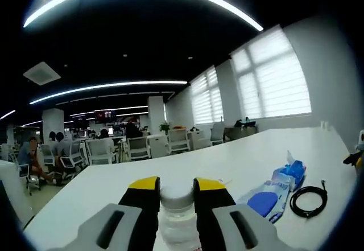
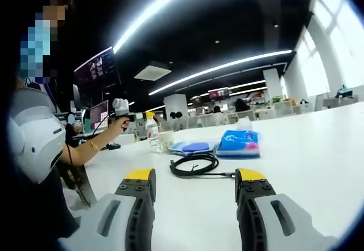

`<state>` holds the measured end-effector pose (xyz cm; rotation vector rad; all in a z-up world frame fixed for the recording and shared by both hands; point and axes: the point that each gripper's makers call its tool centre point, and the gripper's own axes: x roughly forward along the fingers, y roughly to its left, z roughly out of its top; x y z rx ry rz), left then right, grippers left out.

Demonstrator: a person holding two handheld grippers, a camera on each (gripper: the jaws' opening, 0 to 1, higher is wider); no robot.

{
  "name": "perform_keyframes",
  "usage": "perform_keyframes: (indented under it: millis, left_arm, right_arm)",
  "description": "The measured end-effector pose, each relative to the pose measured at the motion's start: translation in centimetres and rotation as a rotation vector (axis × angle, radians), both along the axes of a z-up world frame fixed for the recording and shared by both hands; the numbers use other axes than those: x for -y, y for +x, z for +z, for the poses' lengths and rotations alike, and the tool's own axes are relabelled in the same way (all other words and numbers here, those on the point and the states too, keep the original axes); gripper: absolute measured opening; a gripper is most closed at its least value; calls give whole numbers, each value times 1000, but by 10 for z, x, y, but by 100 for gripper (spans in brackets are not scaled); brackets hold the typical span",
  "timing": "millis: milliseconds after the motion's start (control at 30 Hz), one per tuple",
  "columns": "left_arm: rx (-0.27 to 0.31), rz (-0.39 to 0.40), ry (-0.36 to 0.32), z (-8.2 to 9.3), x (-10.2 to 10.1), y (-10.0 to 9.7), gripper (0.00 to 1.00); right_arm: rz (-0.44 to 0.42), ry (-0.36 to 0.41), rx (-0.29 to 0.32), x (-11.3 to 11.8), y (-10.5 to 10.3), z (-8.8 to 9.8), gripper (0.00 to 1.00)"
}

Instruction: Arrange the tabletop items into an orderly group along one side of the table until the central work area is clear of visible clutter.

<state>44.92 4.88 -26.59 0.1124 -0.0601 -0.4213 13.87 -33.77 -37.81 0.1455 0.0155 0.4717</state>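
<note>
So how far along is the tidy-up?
Partly done. The blue packs and a bottle already sit close together toward one end of the table. In hand: the left gripper is shut on the bottle. Left: the black cable lies loose in front of the open right gripper; it likely goes next.

The left gripper (image 1: 176, 189) is clamping its yellow-tipped jaws around a clear plastic bottle with a white cap (image 1: 177, 205). Right of the jaws, a blue-and-white plastic packet (image 1: 273, 194) and a coiled black cable (image 1: 309, 200) are lying on the white table (image 1: 256, 154).
</note>
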Motion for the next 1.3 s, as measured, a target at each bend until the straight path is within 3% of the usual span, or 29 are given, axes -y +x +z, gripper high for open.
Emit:
perform_keyframes:
  millis: [667,967,1100,1200,1300]
  left_arm:
    - [44,-19,-16,-2,4,1,22]
    - [32,-7,-73,-2,2,1,24]
    - [83,-11,-148,10,-2,-8,24]
    - [141,20,-84,17,-7,-19,25]
    - [149,4,-94,22,-7,-28,26]
  right_arm:
    - [-10,16,4,4,1,-2,54]
    - [-8,16,-9,2,0,-5,54]
    - [-15,15,-7,4,0,-3,54]
    - [-16,18,-2,4,1,-1,54]
    - [-13,20,5,2,3,3,54]
